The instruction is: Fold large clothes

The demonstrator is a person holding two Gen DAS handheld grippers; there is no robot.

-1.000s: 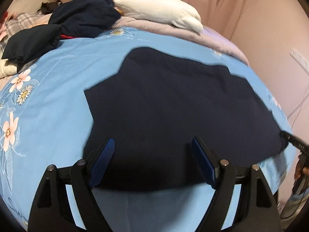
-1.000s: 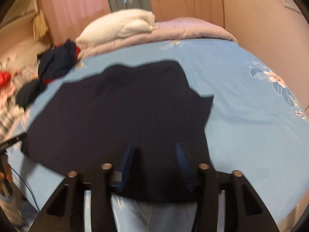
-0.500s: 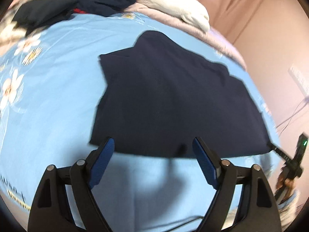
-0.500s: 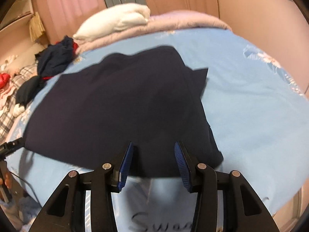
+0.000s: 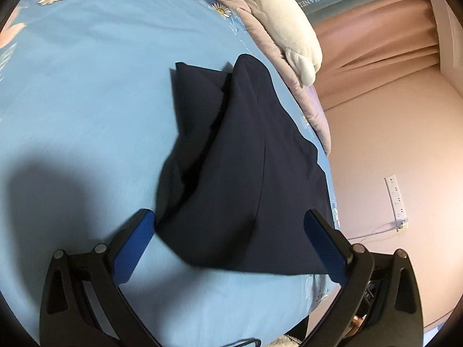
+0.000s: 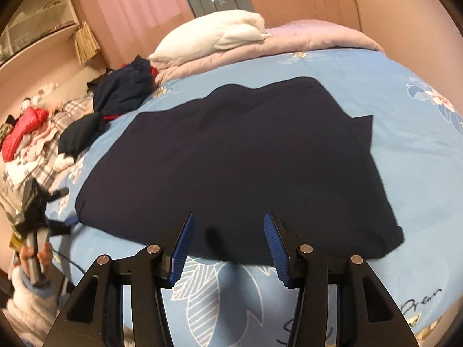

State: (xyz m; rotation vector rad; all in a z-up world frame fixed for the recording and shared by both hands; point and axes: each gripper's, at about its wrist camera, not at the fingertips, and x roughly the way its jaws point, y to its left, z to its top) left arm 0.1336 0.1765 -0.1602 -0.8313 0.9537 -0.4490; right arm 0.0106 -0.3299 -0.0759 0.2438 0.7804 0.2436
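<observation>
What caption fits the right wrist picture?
Open right hand-held gripper at the near edge of a dark navy garment on a blue floral bedsheet.

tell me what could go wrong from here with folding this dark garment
1. The garment lies close to the bed edge; a tug may slide it off.
2. Its side flap is bunched, so a fold could trap wrinkles.
3. Both the left gripper and right gripper are open, off the cloth; a shallow pinch may catch one layer.

My garment [image 6: 240, 156] was plain navy on a light blue sheet [image 5: 81, 92] printed with white daisies. My grippers [image 6: 228, 240] were black with blue pads [image 6: 182, 248]; the pillow [image 6: 211, 37] was white, the curtains [image 6: 136, 5] pink.
</observation>
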